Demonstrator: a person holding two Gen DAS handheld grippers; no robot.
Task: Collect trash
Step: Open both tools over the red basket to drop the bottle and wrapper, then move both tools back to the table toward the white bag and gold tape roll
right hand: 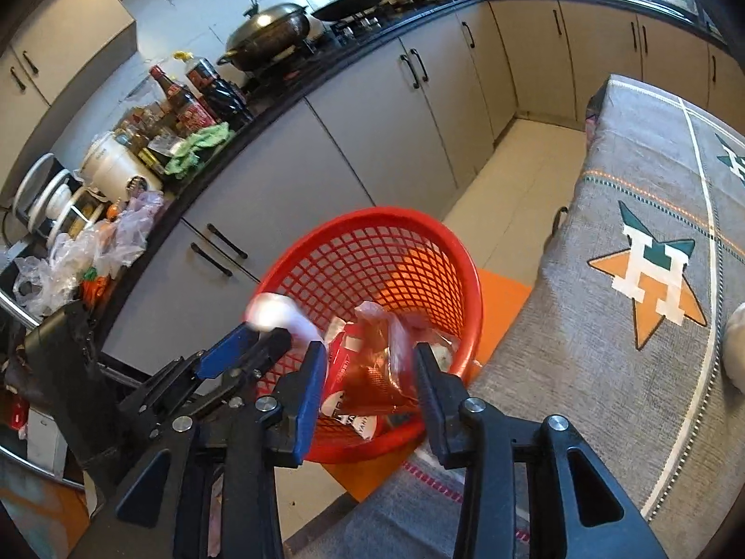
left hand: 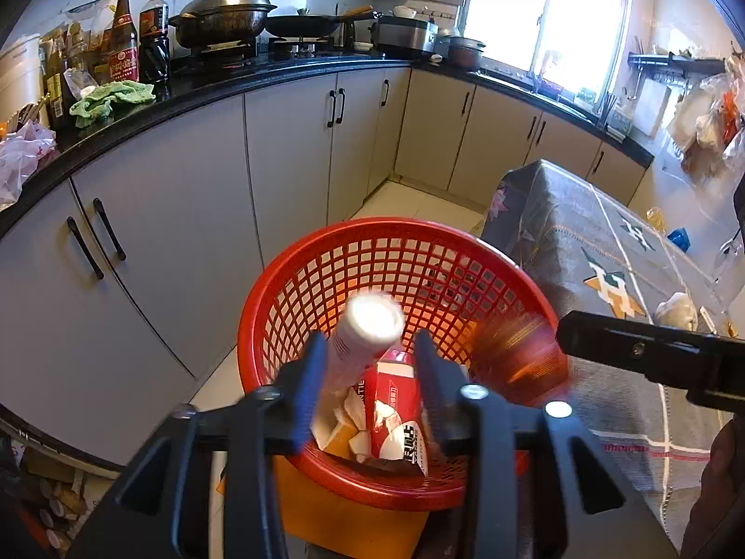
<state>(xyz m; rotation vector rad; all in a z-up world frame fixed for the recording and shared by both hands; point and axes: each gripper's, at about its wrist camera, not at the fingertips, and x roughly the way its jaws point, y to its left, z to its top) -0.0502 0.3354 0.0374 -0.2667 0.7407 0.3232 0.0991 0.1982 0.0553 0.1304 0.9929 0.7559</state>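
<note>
Lit brightly by daylight from an overexposed window [left hand: 549, 18]; curved heavily at fisheye edges, dark-cornered; smeared by motion blur on white tube [left hand: 368, 330] and orange wrapper [left hand: 521, 349].

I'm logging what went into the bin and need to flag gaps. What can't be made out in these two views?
- White tube, left view: motion-blurred, label unreadable; whether the fingers touch it is unclear.
- Orange wrapper, right view: blurred, contents unknown.
- Basket bottom, both views: hidden by trash and gripper fingers.
- Red carton, left view: print partly hidden by paper scraps.
- Right gripper, left view: cut off by the edge.
</note>
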